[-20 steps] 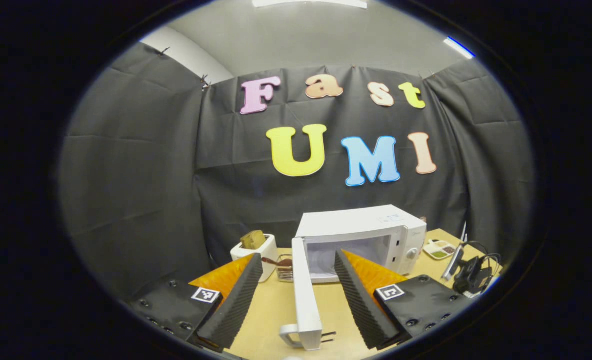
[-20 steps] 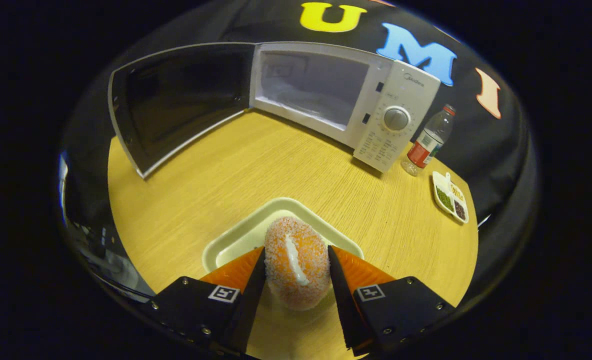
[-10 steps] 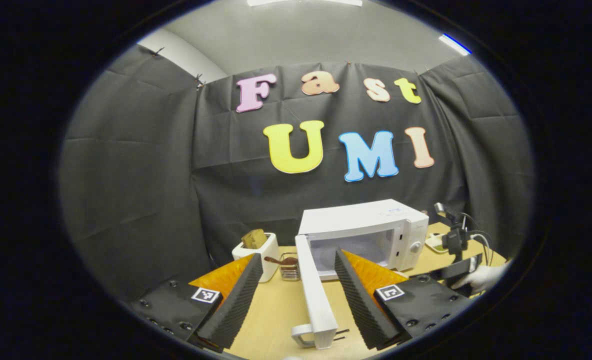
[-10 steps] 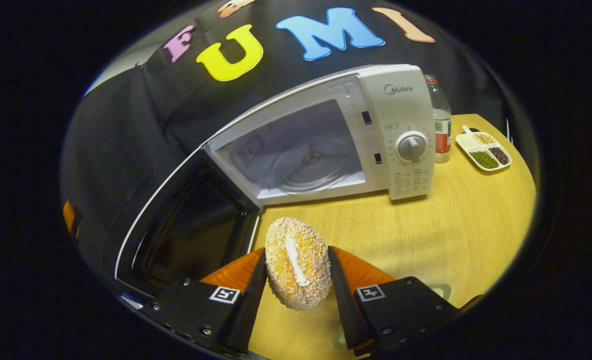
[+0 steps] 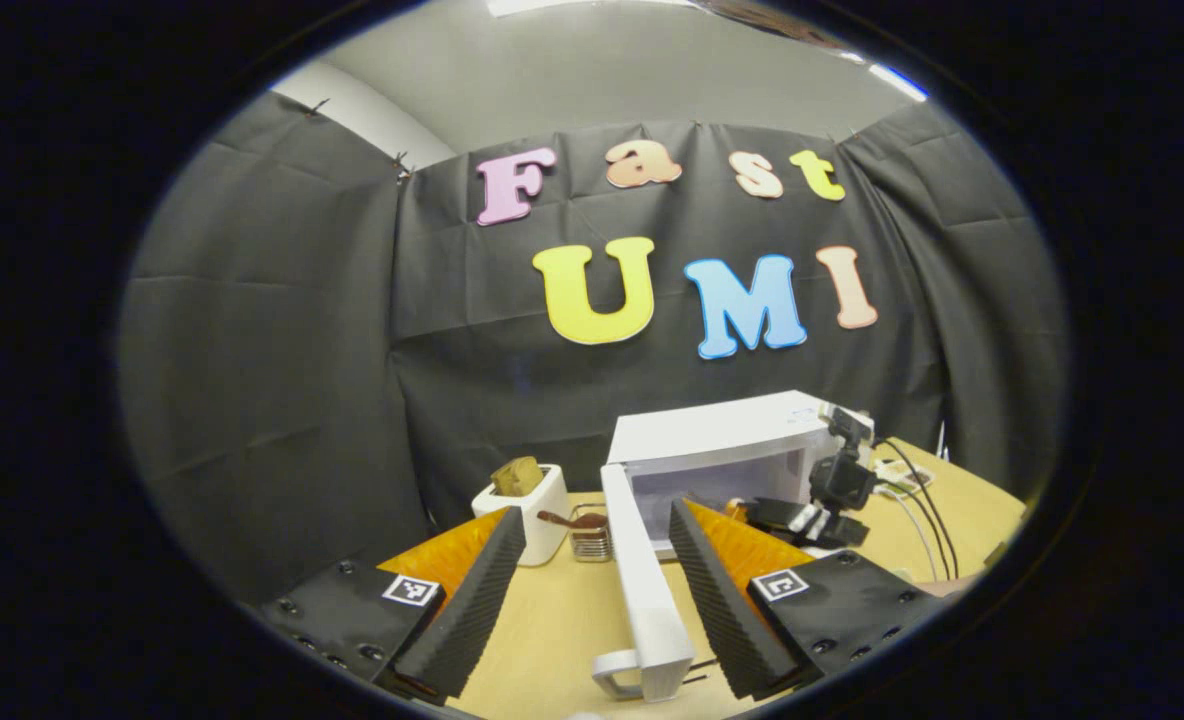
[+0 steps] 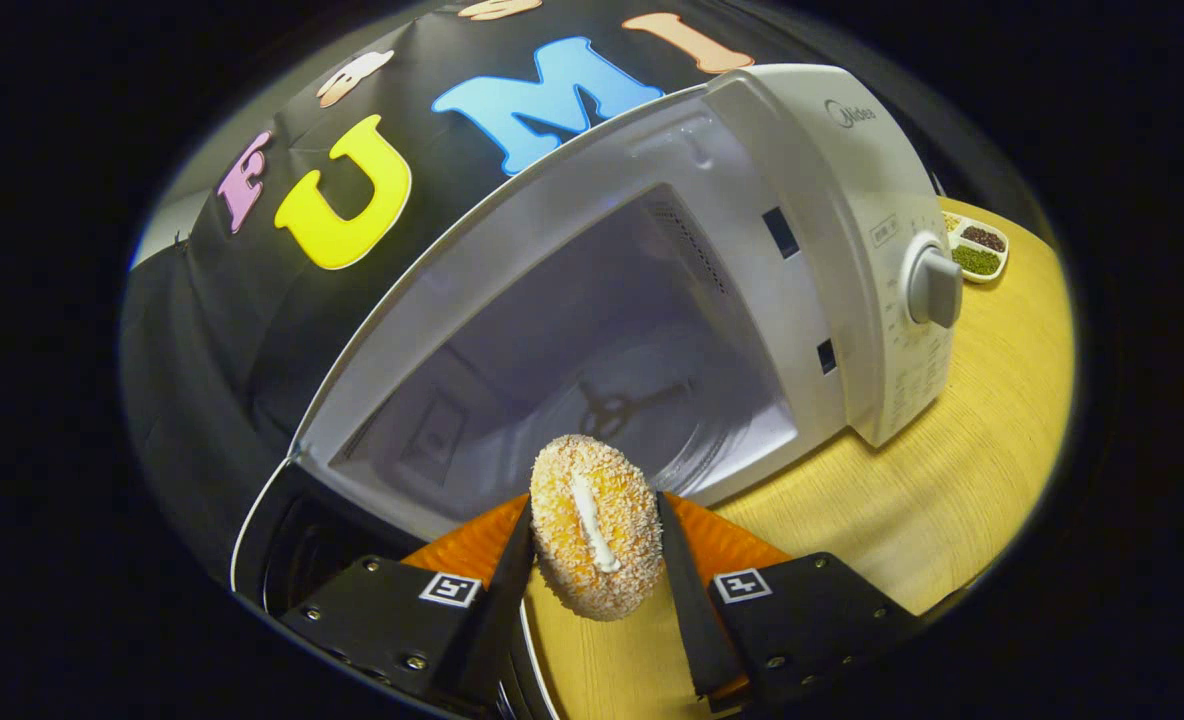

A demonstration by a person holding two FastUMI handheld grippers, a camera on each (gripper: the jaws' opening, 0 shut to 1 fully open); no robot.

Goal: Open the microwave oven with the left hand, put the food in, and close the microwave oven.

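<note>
In the right gripper view, a sugar-coated doughnut (image 6: 595, 540) is clamped between the jaws of the right gripper (image 6: 595, 590), one finger pressed on each side, and it is held on edge with a pale cream line facing the camera. The doughnut is carried clear of the counter (image 6: 962, 450), just in front of the open mouth of the microwave oven (image 6: 652, 300). Inside the oven the glass turntable (image 6: 642, 400) is seen behind the doughnut. The dial (image 6: 934, 287) sits on the oven's control panel, and a small divided dish (image 6: 980, 251) lies on the counter beyond that panel.

In the left gripper view, the jaws of the left gripper (image 5: 592, 580) are set wide apart and nothing is held; the edge of the opened oven door (image 5: 642, 590) runs between them without being touched. The door's handle (image 5: 620, 683) shows at its near end. Beyond the door the oven is seen from its hinge side, with the right gripper (image 5: 802, 515) reaching in front of its opening. On the other side of the door from the oven stand a white toaster (image 5: 537, 500) holding bread and a small glass jar (image 5: 590, 535).
</note>
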